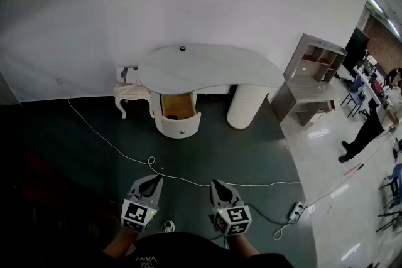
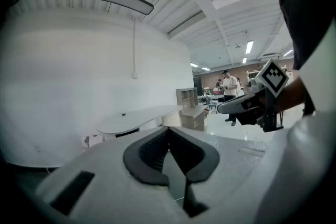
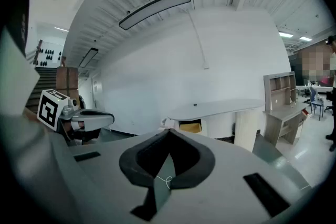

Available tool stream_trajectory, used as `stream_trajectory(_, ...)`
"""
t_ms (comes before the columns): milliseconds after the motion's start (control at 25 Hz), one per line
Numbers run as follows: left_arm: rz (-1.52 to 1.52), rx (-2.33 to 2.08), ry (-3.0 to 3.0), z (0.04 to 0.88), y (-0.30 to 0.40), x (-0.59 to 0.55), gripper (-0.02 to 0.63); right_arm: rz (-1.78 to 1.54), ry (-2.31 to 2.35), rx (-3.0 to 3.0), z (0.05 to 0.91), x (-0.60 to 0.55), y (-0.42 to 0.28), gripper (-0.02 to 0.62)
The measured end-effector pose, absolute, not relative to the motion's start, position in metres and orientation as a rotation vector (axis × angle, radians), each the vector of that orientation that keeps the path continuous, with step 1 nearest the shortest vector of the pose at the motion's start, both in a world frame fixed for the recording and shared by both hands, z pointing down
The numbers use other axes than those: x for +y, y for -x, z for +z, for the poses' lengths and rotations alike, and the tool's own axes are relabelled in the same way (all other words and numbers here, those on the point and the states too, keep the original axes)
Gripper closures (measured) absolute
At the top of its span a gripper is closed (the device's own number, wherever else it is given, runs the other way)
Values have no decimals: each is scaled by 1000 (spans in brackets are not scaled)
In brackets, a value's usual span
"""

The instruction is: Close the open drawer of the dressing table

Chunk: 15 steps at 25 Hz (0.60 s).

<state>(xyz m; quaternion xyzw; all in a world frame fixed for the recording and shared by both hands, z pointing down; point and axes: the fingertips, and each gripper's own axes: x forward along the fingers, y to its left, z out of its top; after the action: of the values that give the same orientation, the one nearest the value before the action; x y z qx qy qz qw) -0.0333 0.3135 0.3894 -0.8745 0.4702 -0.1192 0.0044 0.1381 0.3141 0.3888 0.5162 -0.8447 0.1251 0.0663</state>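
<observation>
The white dressing table (image 1: 210, 68) stands against the far wall, its curved top grey-white. Its drawer (image 1: 178, 113) is pulled out toward me, showing a tan wooden inside. In the right gripper view the same table (image 3: 218, 109) shows far off with the open drawer (image 3: 190, 126) below its top. In the left gripper view the table (image 2: 137, 119) also lies well ahead. My left gripper (image 1: 147, 183) and right gripper (image 1: 220, 186) are low in the head view, side by side, far short of the table. Both are shut with nothing between the jaws.
A white cable (image 1: 157, 166) runs across the dark floor between me and the table, ending at a power strip (image 1: 294, 213). A small white side table (image 1: 130, 95) stands left of the dresser, a grey shelf desk (image 1: 309, 85) to the right. A person (image 1: 363, 134) stands far right.
</observation>
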Motion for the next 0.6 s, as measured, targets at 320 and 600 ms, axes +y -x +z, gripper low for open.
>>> stream_trajectory(320, -368, 1419, 2780, 396, 49, 295, 586, 376, -1621, -2579, 387, 296, -117, 589)
stream_trajectory(600, -373, 1321, 2833, 403, 77, 278, 584, 428, -1727, -2549, 392, 280, -92, 525)
